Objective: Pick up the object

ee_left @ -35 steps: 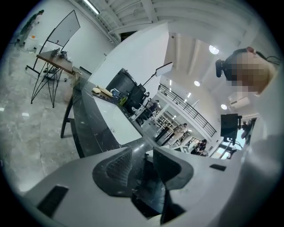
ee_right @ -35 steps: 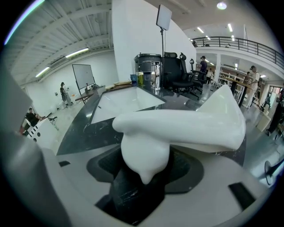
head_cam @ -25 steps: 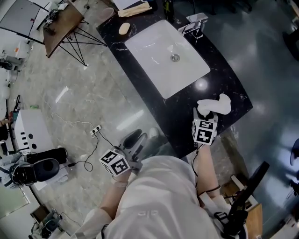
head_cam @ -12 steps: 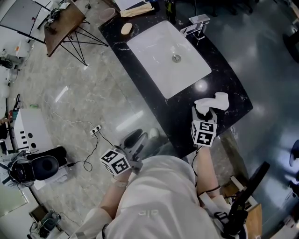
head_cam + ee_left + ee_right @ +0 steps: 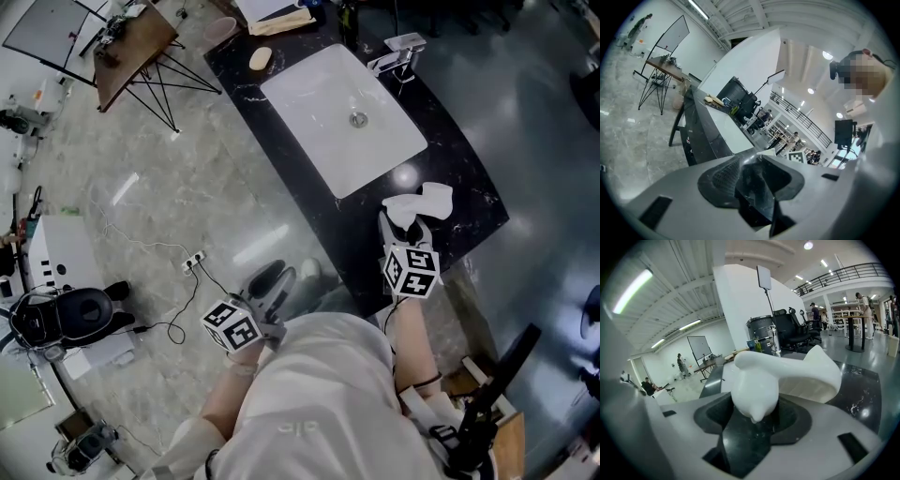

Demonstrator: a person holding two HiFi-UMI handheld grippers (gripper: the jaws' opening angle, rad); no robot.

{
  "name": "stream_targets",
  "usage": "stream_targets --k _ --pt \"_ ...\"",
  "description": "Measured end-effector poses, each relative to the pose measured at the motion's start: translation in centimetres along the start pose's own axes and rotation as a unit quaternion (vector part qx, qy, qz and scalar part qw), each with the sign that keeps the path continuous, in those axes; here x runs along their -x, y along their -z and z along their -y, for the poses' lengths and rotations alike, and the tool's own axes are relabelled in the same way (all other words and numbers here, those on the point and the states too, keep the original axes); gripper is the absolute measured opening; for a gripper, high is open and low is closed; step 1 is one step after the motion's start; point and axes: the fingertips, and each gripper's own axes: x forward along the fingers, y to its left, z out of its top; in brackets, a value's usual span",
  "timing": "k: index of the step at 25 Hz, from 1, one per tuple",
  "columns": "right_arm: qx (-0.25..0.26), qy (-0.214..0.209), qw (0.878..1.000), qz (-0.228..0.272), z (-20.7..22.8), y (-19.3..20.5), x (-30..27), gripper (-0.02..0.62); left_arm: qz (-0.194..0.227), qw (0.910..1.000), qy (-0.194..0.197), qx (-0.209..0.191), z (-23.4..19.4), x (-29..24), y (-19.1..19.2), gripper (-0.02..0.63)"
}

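Your right gripper (image 5: 401, 232) straddles the white object (image 5: 419, 203) at twelve o'clock, jaws wide for clamping. Left gripper (image 5: 274, 281): narrow, empty.

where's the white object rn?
Head view, right side: the white object lies at the near end of the black counter, beside the white sink, its rounded end between the right gripper's jaws.
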Motion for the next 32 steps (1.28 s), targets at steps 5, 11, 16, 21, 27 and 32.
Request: stream_targets --k 5,11,16,21,27,32 --pt "0.010 -0.020 1.000 0.014 -1.3 -1.0 0.0 0.250 0.010 0.9999 0.008 -0.002 0.1 -0.1 0.0 0.130" --pt "0.030 -0.049 0.998 0.024 -3.6 -2.5 -0.1 0.250 0.020 0.9998 0.007 0.004 0.0 0.3 -0.1 0.130" --pt "0.038 -0.092 0.994 0.040 -6.6 -4.3 0.0 0.249 0.035 0.9994 0.005 0.006 -0.3 0.9 -0.9 0.130" --pt "0.023 -0.138 0.989 0.054 -9.6 -6.2 0.5 0.249 0.039 0.9990 -0.002 -0.021 -1.1 1.7 -1.3 0.143" --pt "-0.002 -0.196 0.978 0.069 -13.8 -8.7 2.3 0.249 0.028 0.9945 0.000 -0.101 -1.5 1.4 -2.7 0.191" --pt "-0.032 -0.272 0.960 0.066 -18.3 -10.4 4.6 0.249 0.004 0.9653 -0.016 -0.261 -1.8 -0.6 -4.8 0.233"
